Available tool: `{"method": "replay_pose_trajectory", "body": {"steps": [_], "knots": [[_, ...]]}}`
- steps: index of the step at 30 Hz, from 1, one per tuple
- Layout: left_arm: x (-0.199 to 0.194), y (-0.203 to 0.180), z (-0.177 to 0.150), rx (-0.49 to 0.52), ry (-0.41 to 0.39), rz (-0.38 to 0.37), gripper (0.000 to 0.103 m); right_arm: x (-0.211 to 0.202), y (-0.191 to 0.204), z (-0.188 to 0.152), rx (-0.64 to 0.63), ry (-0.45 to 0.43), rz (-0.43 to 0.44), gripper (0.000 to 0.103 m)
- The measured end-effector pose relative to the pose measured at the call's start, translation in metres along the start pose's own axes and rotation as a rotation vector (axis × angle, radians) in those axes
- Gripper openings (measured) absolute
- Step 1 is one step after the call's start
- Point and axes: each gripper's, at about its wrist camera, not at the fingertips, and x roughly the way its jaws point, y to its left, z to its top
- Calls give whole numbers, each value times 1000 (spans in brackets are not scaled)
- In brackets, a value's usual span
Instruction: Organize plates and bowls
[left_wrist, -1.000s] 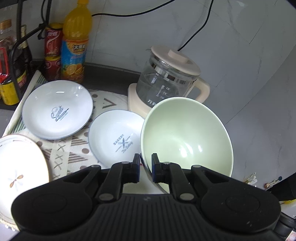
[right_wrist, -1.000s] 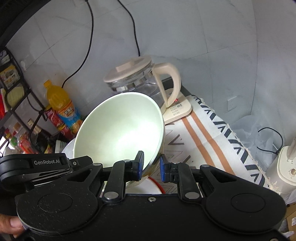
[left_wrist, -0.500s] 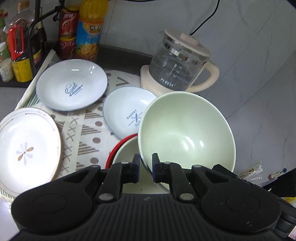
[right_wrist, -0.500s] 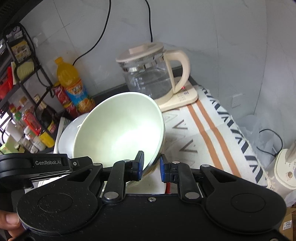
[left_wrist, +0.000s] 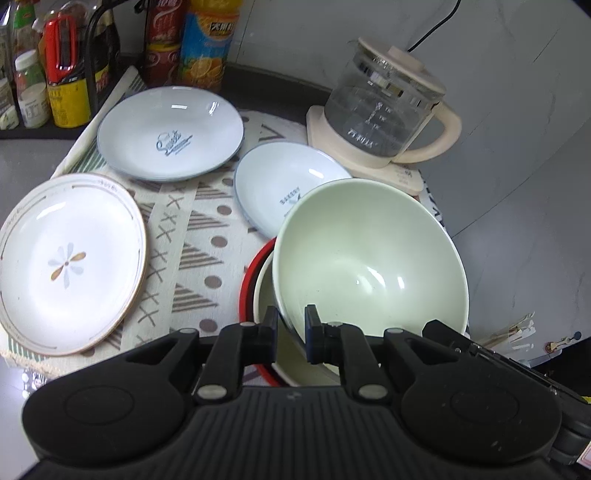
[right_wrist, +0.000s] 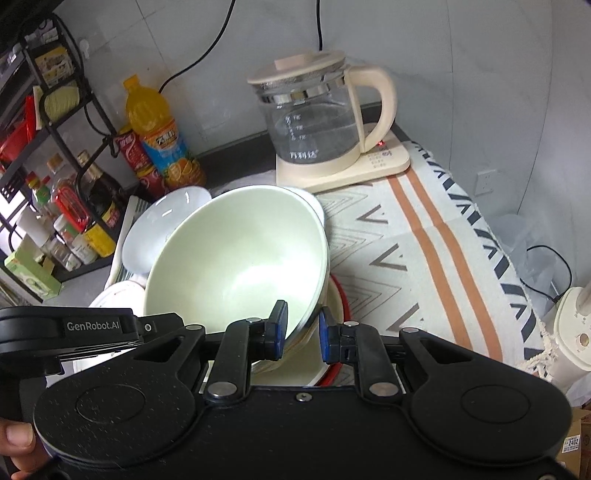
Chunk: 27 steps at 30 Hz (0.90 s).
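Pale green bowl (left_wrist: 369, 258) tilted above red-rimmed bowl (left_wrist: 248, 291), rim clamped by left gripper (left_wrist: 291, 334) and right gripper (right_wrist: 302, 334).

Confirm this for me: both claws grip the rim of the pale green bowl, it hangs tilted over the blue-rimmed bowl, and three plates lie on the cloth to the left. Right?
Not quite: the bowl under the green bowl has a red rim, not blue, as the left wrist view shows. Otherwise correct: the left claw and right claw both grip the green bowl's rim, it hangs tilted, and three plates lie on the cloth to the left.
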Motion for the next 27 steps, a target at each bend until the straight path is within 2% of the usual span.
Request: {"method": "replay_pose_trajectory", "body": {"steps": [14, 20, 24, 27], "knots": [[13, 4, -8, -28, 82, 18, 14, 13, -8, -6, 28, 70, 6, 18], [11, 3, -4, -22, 81, 28, 14, 15, -11, -7, 42, 81, 17, 19], [2, 2, -1, -27, 53, 32, 21, 13, -10, -5, 32, 80, 18, 22], [-4, 3, -1, -43, 25, 33, 38, 6, -10, -2, 23, 52, 27, 23]]}}
